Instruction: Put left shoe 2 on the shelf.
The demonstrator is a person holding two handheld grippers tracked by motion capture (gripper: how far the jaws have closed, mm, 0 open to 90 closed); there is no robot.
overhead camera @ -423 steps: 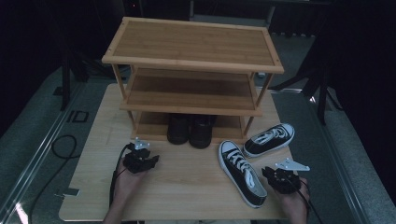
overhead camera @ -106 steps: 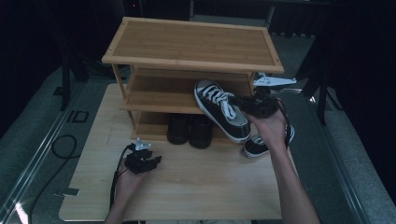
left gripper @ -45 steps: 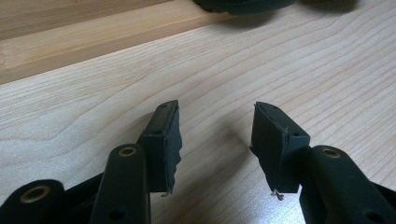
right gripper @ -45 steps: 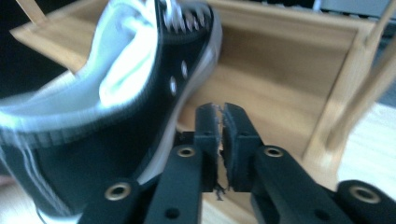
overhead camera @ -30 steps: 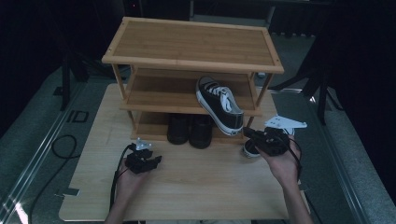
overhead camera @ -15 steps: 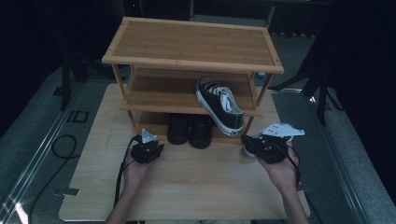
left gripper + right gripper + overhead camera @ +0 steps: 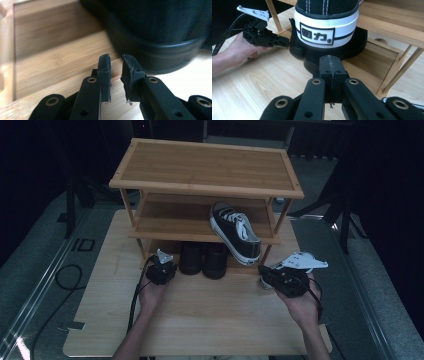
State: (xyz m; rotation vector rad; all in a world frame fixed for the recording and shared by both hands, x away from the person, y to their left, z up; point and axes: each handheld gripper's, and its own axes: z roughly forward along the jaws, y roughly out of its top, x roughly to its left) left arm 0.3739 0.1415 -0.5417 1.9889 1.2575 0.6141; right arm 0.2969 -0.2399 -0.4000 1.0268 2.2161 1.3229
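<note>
right now the left gripper [image 7: 161, 268] sits at the front left of the rack [image 7: 205, 184], nose just beside the left one of the black shoes [image 7: 191, 258] on the bottom shelf. in the left gripper view its jaws have a narrow gap, nothing between the pads, and they've just been closing; the shoe's dark rounded side [image 7: 160, 37] is right ahead and to the right of the tips, blurred, can't tell if it touches. pale wood of the table [image 7: 50, 72] shows under the jaws

right gripper [image 7: 280, 279] is at the front right of the rack, near the right front leg. in its own view the jaws are pressed tight together w/ nothing held [image 7: 331, 72], pointing at the heels of the black shoes [image 7: 329, 53] low down. the other hand w/ the left gripper [image 7: 264, 37] shows farther off at the left of that view

black and white sneaker [image 7: 235, 230] lies on the middle shelf, right half, angled, heel end sticking out over the front edge above the black pair. its white heel band w/ a logo patch [image 7: 318, 32] fills the top of the right gripper view. top shelf is bare wood. table [image 7: 210, 320] in front of the rack carries both forearms
</note>
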